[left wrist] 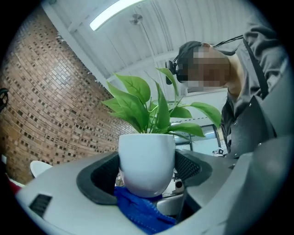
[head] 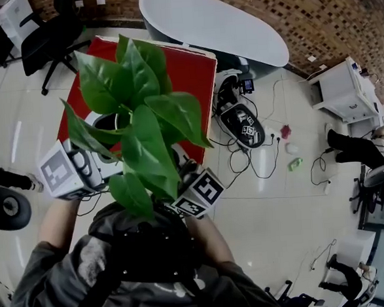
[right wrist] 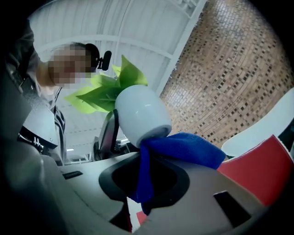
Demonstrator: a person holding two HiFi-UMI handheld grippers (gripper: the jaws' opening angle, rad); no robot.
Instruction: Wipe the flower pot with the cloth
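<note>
White flower pot [left wrist: 147, 156] clamped by left gripper [left wrist: 146, 173], cloth [right wrist: 183, 149] by right gripper [right wrist: 146, 183].

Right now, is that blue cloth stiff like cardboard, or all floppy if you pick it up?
Probably floppy: the blue cloth drapes over the right gripper and bunches against the flower pot. It is likely light too, since a thin fold hangs limp between the jaws. Its fuzzy weave should grip rather than slip.
</note>
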